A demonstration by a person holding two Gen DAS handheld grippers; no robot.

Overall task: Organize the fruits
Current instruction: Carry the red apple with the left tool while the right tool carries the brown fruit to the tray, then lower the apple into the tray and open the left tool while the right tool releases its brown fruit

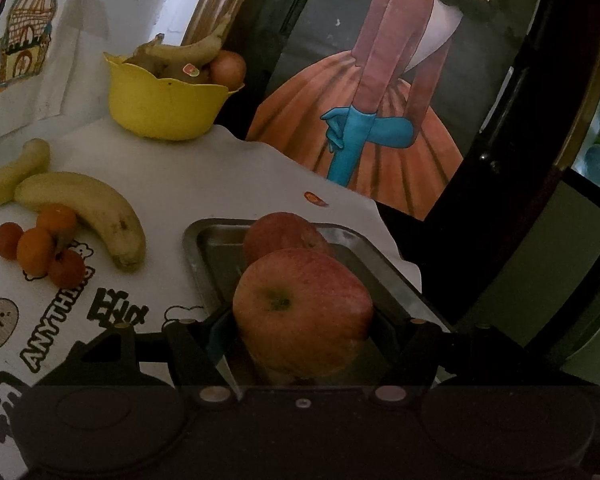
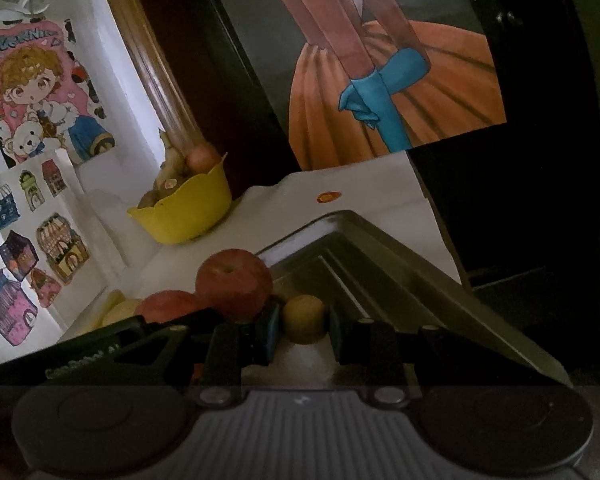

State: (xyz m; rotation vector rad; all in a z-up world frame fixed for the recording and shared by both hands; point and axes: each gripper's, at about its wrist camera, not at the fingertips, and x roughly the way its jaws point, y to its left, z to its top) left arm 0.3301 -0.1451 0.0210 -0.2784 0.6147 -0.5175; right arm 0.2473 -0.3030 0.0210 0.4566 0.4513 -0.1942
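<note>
dull metal tray (image 1: 204,256), glossy plastic bowl (image 1: 160,110)

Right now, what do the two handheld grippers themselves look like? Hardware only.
Left gripper: matte black fingers on black linkage arms with brass pivot pins, two silver screws on the dark body with round side mouldings. Right gripper: same black frame, blue pads visible, grey ribbed centre panel, and faint raised lettering on a black arm at lower left, unreadable. No cables, sleeves or hands show.

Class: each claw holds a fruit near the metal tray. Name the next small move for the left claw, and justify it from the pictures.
Probably lower the left claw a little and set its red apple on the metal tray beside the other apple. The held apple is already over the tray, near that one.
</note>
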